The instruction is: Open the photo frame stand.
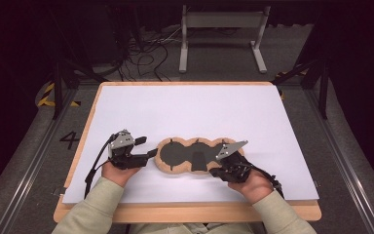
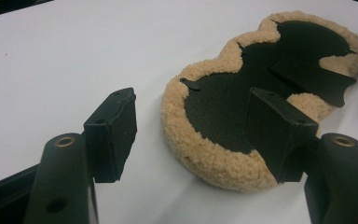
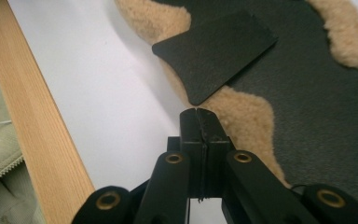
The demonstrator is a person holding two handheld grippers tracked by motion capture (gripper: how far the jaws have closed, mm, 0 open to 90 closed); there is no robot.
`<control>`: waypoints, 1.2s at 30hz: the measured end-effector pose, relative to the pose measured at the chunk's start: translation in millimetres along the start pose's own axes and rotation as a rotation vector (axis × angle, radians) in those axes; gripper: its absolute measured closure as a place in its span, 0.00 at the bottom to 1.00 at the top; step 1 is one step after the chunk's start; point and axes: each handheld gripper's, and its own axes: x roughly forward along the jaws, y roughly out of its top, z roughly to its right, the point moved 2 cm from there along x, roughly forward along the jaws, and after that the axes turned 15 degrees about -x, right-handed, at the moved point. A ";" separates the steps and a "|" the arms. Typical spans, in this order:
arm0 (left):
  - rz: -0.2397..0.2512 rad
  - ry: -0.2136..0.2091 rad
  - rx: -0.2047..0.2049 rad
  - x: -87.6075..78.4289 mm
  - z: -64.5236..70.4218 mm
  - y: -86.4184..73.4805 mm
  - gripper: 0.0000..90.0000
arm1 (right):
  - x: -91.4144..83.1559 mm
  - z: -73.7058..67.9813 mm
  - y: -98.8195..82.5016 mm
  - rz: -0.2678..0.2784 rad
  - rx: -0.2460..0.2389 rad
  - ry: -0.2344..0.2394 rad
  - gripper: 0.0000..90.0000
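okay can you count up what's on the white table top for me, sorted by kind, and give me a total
Fleece-edged black pad: 1
Loose black flap lying on the pad: 1
Hand-held grippers: 2, the left gripper open, the right gripper with its fingers shut on nothing
Total: 4

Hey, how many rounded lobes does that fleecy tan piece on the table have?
3, in a row on the fleecy piece: one at its left end by the left gripper, one in the middle, one at its right end, partly covered by the right gripper.
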 end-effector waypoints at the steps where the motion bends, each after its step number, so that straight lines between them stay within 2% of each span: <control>1: 0.000 0.000 -0.001 0.0 0.0 0.0 0.39 | 1.9 -0.5 -0.3 -0.008 0.002 0.005 1.00; 6: -0.004 -0.003 0.000 0.8 0.1 -0.5 0.39 | 11.6 -1.5 -1.9 -0.030 0.005 0.025 1.00; 14: -0.011 0.002 -0.002 -1.1 0.1 -2.7 0.39 | 19.8 -0.3 -0.6 -0.034 0.010 0.025 1.00; 17: -0.010 0.007 0.006 -2.2 -1.1 -3.0 0.39 | 18.2 0.4 0.9 -0.018 0.011 0.023 1.00; 18: -0.010 0.007 -0.007 -2.7 -0.6 -3.8 0.39 | 16.9 0.5 1.7 -0.018 0.013 0.021 1.00; 22: -0.009 0.008 -0.004 -3.2 -1.0 -4.2 0.39 | 14.1 1.3 2.6 -0.010 0.012 0.020 1.00; 24: -0.011 0.010 0.005 -3.9 -1.9 -4.1 0.39 | 10.7 1.4 3.9 0.005 0.020 0.015 1.00; 29: -0.015 0.010 -0.011 -4.0 -1.7 -5.4 0.39 | 4.1 4.3 6.4 0.054 0.031 0.008 1.00; 31: -0.019 0.026 -0.012 -4.2 -2.1 -5.7 0.40 | 0.8 5.6 8.0 0.081 0.043 0.000 1.00; 33: -0.016 0.036 -0.022 -4.9 -5.0 -5.4 0.41 | -2.3 7.6 9.4 0.108 0.049 -0.012 1.00; 34: -0.012 0.037 -0.042 -5.4 -5.9 -5.7 0.42 | -3.5 8.5 10.1 0.115 0.050 -0.017 1.00; 36: -0.015 0.039 -0.047 -6.1 -7.7 -5.6 0.42 | -4.3 9.1 10.8 0.120 0.052 -0.022 1.00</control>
